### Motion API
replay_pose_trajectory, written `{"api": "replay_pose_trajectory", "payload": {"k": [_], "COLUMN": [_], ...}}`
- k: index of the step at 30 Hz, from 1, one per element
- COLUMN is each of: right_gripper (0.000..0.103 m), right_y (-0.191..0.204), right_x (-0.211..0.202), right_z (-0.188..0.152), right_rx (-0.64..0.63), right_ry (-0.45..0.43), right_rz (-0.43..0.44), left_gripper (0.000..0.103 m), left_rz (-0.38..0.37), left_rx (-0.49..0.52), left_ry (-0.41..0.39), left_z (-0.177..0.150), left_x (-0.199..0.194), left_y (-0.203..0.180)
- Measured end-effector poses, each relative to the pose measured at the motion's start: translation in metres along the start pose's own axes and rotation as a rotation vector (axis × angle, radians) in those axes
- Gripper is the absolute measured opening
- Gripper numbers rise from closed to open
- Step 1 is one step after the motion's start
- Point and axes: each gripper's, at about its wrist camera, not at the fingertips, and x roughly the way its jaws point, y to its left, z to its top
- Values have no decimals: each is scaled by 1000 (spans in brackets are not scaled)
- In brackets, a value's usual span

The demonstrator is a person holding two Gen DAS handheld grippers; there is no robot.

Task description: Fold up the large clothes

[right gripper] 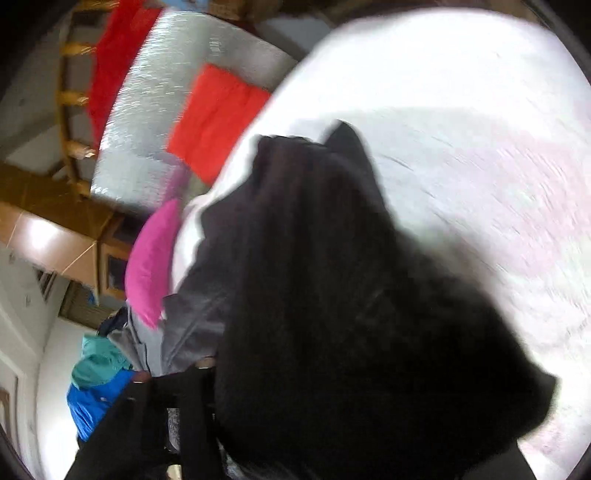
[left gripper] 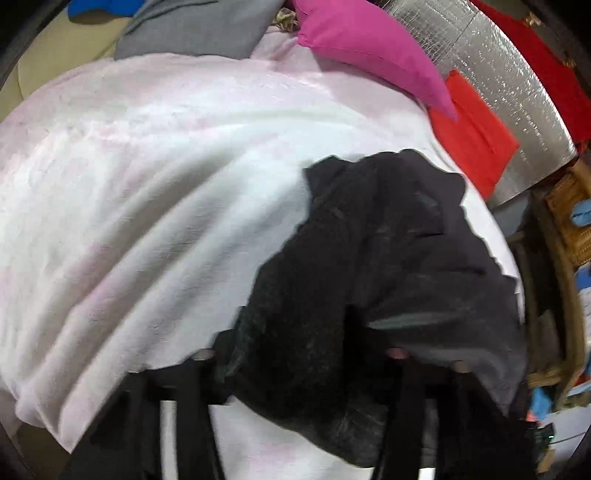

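Observation:
A black garment (left gripper: 369,240) with a grey inner side lies bunched on a white and pale pink blanket (left gripper: 147,184). In the left wrist view my left gripper (left gripper: 301,356) stands open at the near edge. Its fingers (left gripper: 205,356) are wide apart and a thick fold of the garment lies between them. In the right wrist view the same black garment (right gripper: 332,277) fills the middle and drapes over my right gripper (right gripper: 299,365). Only its left finger (right gripper: 205,363) shows. The other finger is hidden under the cloth, so its hold is unclear.
A magenta pillow (left gripper: 369,44) and a red cushion (left gripper: 476,144) lie at the blanket's far edge, against a silver foil mat (left gripper: 498,74). A grey cloth (left gripper: 195,33) lies at the back. A blue and teal garment (right gripper: 96,387) and a wicker basket (left gripper: 569,214) sit beyond the bed.

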Motion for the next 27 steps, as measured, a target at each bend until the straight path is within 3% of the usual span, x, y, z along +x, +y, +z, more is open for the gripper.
{"api": "replay_pose_trajectory", "payload": {"k": [3,6,9,12,14,17,21,23,24,27], "right_gripper": [59,60,61,61,61,61,57,48,43,44], "right_y": [-6,-7,-2,16,41,61,39,21,18,26], "right_x": [-21,-59,-101,-129,-127,-100,-58,-32,-28,-35], "right_z": [8,11,15,17,14,12,16,20,21,32], "right_rx": [29,-24,-85,-170,-253,-328,-288,-277,-262,-262], "right_ry": [66,68,-16,-136,-188,-167,-101,-68,-66,-58], "right_rz": [-3,-3,-39,-28,-52,-89,-165,-246,-244,-242], "left_gripper": [66,72,72,72,73,73,73,77,77,77], "left_rz": [3,13,138,180,166,162,225,274,259,234], "left_rx": [48,105,162,224,273,326,370,389,374,380], "left_ry": [-6,-22,-123,-216,-227,-220,-157,-104,-66,-70], "left_z": [1,-1,-7,-5,-2,-3,-3,-2,-1,8], "left_x": [-23,-53,-89,-109,-110,-93,-42,-17,-9,-18], "left_y": [6,22,34,21,9,-16,-29,-24,-19,-17]}}
